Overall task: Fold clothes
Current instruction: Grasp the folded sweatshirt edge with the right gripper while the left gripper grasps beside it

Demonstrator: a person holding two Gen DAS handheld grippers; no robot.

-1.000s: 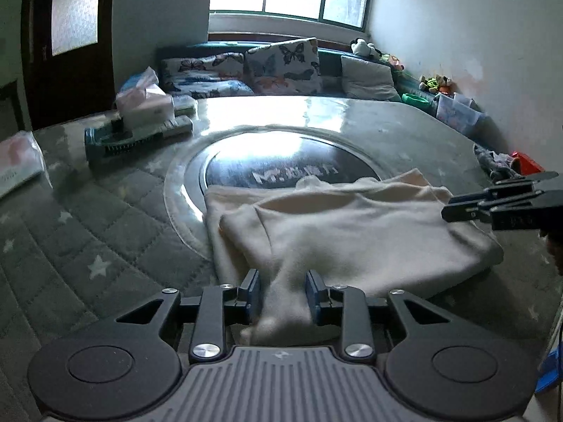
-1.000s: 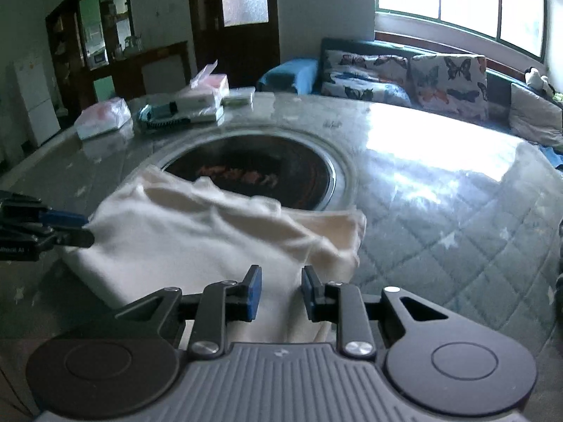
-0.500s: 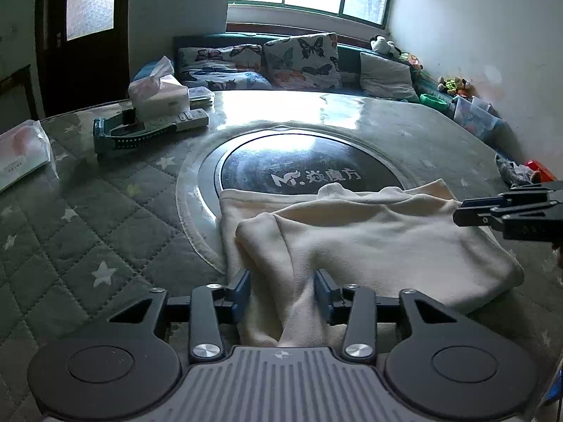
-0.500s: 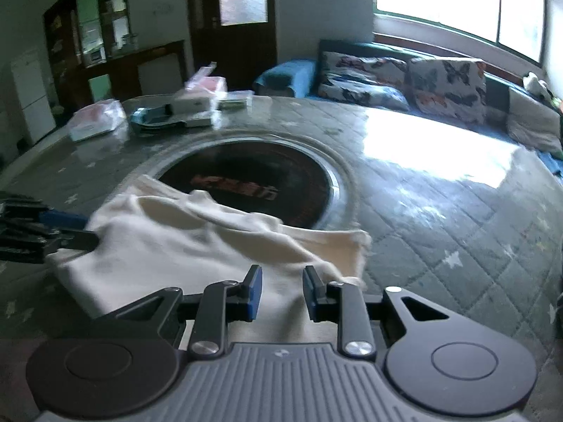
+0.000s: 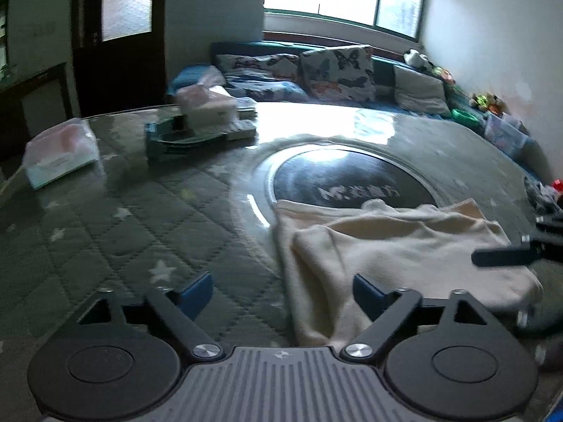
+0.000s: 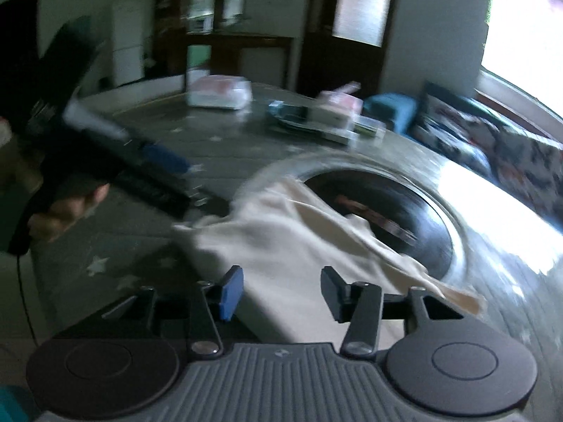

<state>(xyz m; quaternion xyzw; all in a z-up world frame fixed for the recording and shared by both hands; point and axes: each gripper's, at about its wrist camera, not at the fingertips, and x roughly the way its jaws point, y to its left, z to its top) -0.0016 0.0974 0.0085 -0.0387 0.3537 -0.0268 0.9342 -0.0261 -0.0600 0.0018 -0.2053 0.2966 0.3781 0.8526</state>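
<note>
**Both claws let go of the folded cream top**

While the cream top [image 5: 404,256] lies folded on the quilted star-print table cover [image 5: 116,232], part of it over the rim of the dark round glass inset [image 5: 352,183], neither claw has hold of it. The left gripper [image 5: 281,293] has just been opening and its jaws stand wide apart, one blue pad [image 5: 195,290] over bare cover, the other over the cloth's near left edge, nothing pressed between them. The right gripper [image 6: 278,290] has also just been opening; its jaws are parted over the near edge of the top [image 6: 292,242] without pinching it.

The bundle's long axis runs left to right across the left wrist view, ahead and to the right of the left claw. In the blurred right wrist view it lies straight ahead, so the right hand looks the nearer for a next fold. Both claws point downward at a slant toward the table. The hand [image 6: 67,211] holding the left tool shows at the far left of that view.
</note>
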